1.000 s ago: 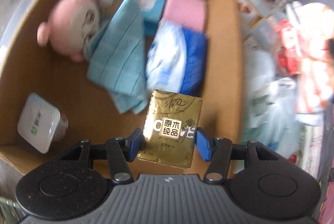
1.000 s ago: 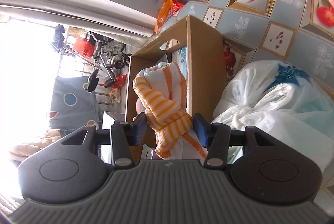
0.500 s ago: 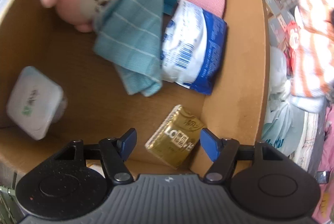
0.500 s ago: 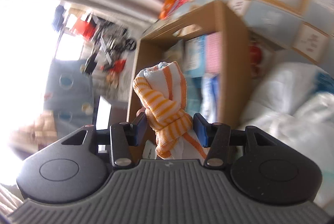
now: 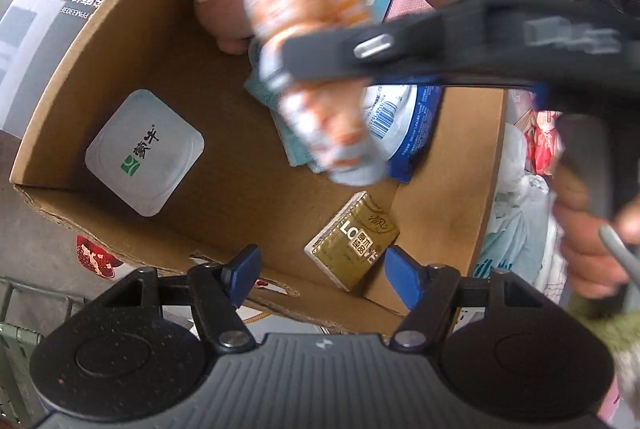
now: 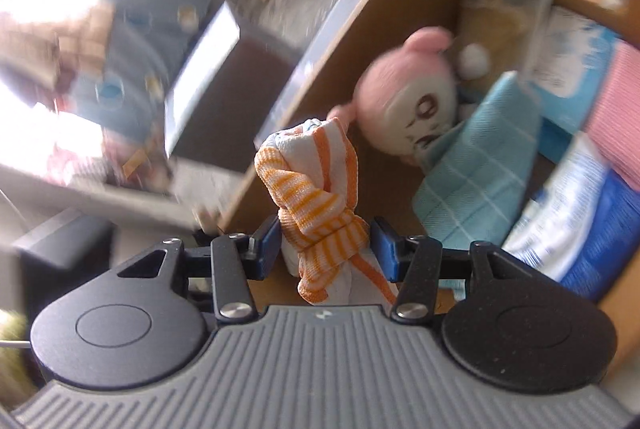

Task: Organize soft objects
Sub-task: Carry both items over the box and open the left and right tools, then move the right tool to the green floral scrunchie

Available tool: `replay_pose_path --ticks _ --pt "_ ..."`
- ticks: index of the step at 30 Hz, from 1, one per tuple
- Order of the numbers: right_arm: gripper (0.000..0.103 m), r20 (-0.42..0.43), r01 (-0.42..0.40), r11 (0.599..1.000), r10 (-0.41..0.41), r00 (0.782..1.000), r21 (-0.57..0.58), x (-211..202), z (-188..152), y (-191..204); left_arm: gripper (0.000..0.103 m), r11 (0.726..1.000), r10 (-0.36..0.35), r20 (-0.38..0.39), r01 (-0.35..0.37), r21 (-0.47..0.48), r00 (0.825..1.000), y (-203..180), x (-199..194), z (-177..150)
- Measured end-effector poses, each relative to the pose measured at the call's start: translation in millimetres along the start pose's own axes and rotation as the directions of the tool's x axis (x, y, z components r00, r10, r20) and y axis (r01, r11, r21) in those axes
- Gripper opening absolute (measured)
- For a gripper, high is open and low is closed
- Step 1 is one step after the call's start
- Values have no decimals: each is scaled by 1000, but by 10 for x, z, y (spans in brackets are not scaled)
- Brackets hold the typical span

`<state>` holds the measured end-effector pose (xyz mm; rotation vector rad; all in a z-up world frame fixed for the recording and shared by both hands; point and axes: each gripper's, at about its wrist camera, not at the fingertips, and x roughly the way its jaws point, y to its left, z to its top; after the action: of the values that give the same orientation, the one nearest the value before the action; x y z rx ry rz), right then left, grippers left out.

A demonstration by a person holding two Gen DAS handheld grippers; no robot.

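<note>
Only the left wrist cam shows the box floor: gold tissue pack (image 5: pixel 352 241) lying flat near the front wall of the cardboard box (image 5: pixel 132 29), w/ a sealed yogurt cup (image 5: pixel 144 151) well apart. Left gripper (image 5: pixel 318 271) open, nothing btwn jaws. Right cam: right gripper (image 6: pixel 325 243) clamped on a rolled orange-striped cloth (image 6: pixel 308 181), white w/ ribbed knit, above the box. Pink plush doll (image 6: pixel 408 105), teal cloth (image 6: pixel 476 173), blue-white pack (image 6: pixel 576 225) crowd the far side.

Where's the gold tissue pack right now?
In the left wrist view the gold tissue pack lies tilted on the cardboard box floor, near corner, between the open left gripper fingers, just below the blue-white packet.
</note>
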<state>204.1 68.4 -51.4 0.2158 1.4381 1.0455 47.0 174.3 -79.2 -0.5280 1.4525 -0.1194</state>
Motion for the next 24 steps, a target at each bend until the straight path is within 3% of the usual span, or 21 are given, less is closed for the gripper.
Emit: replay_pose_path --ticks 2,4,8,13,18,24 --pt "49 -90 46 997 -51 995 -56 281 49 21 70 1000 -5 1 5 1 1000 6 -7 -1" --pt "49 -119 71 995 -78 990 -64 370 45 6 70 1000 -9 3 9 5 1000 21 -15 -8" --pt "49 -184 97 995 -96 978 -3 611 14 -100 70 1000 -15 5 15 8 1000 34 -17 -10" --pt "54 -145 47 982 -21 989 181 684 7 -310 70 1000 -14 3 14 12 1000 32 32 11" --pt "70 -105 -10 965 39 994 261 605 -48 -437 70 1000 -4 4 3 28 1000 14 56 12" --pt "70 -22 -43 960 51 998 275 269 -160 -463 70 999 5 11 -5 45 1000 -48 84 1"
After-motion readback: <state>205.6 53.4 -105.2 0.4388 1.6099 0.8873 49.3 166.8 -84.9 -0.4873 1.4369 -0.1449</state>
